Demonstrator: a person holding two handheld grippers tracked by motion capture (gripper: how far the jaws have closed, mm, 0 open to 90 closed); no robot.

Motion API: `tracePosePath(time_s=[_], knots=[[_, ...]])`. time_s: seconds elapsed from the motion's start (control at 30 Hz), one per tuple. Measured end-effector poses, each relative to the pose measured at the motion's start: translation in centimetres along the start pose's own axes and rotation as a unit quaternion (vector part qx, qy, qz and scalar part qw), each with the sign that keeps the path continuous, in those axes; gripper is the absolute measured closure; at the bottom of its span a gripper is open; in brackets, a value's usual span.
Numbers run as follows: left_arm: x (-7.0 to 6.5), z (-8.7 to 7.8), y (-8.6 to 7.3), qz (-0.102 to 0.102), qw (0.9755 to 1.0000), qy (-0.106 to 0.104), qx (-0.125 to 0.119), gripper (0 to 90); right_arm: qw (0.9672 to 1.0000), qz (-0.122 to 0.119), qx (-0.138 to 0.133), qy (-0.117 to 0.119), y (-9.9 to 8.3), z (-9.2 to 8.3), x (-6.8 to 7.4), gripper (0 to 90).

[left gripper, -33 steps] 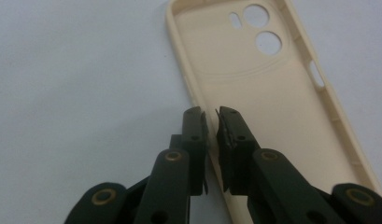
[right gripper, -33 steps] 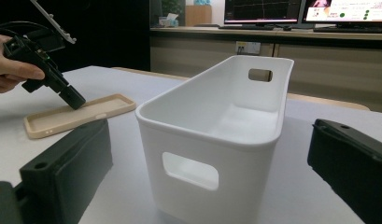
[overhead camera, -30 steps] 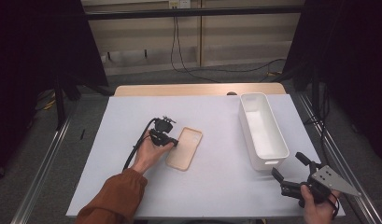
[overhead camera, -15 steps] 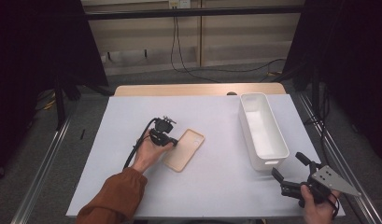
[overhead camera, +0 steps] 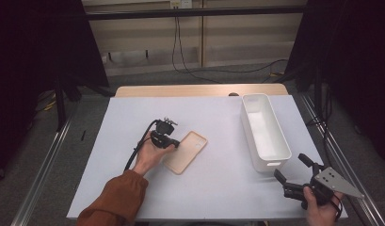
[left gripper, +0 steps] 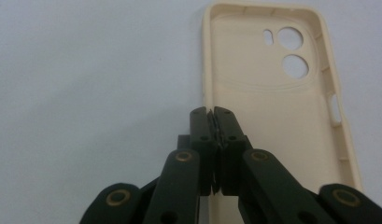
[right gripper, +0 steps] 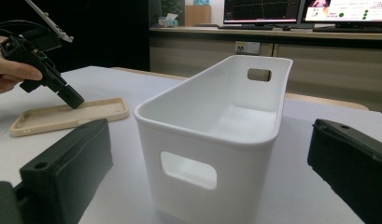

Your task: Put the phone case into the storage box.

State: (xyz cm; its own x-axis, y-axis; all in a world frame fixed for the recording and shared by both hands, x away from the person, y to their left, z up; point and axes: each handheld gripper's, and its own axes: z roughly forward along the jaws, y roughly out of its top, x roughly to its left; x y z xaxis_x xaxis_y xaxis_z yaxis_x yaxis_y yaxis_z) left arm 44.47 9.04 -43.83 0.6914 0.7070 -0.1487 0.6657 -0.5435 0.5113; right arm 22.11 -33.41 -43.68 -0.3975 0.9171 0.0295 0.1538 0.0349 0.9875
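A beige phone case (overhead camera: 185, 151) (left gripper: 272, 121) lies open side up on the white table sheet (overhead camera: 218, 188), left of centre. My left gripper (overhead camera: 176, 144) (left gripper: 212, 114) tilts down onto the case's left long rim, jaws pressed together on that thin wall. From the right gripper view the left gripper (right gripper: 74, 101) has its tip resting on the case (right gripper: 62, 116). My right gripper (overhead camera: 290, 165) (right gripper: 207, 168) sits at the table's near right corner. It is open with nothing between its jaws and points at a white bin (overhead camera: 275, 162) (right gripper: 188, 154).
The white bin is empty, long and narrow, with handle slots, and stands at the right side of the sheet. A cable (overhead camera: 138, 150) trails from the left gripper along the forearm. Metal rails run beside the table on both sides.
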Motion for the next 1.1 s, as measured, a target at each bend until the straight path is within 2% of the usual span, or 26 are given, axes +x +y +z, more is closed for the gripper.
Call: tracePosePath(time_s=[0.17,0.37,0.6,0.63,0.8,0.83,1.1], knots=[[0.4,-0.4,-0.1,0.002,1.0000,0.003,-0.008,87.9,1.0000,0.000,0.001,0.000,0.0,0.0,0.0,0.0],[0.6,-1.2,-0.3,-0.005,0.9994,0.009,-0.033,87.9,1.0000,-0.001,0.001,0.000,0.0,0.0,0.0,0.0],[0.6,-2.0,-0.2,-0.009,0.9987,0.007,-0.049,87.9,1.0000,-0.001,0.001,0.000,0.0,0.0,0.0,0.0],[0.5,-2.2,-0.2,-0.011,0.9982,0.008,-0.058,87.9,1.0000,-0.001,0.000,0.000,0.0,0.0,0.0,0.0],[0.4,-2.8,-0.2,-0.011,0.9972,0.007,-0.073,87.9,1.0000,0.000,0.001,0.000,0.0,0.0,0.0,0.0],[0.4,-2.9,-0.3,-0.006,0.9969,0.010,-0.078,87.9,1.0000,0.000,0.000,-0.001,0.0,0.0,0.0,0.0],[0.0,-3.4,-0.6,-0.001,0.9944,0.015,-0.105,87.9,1.0000,0.000,0.000,0.000,0.0,0.0,0.0,0.0]])
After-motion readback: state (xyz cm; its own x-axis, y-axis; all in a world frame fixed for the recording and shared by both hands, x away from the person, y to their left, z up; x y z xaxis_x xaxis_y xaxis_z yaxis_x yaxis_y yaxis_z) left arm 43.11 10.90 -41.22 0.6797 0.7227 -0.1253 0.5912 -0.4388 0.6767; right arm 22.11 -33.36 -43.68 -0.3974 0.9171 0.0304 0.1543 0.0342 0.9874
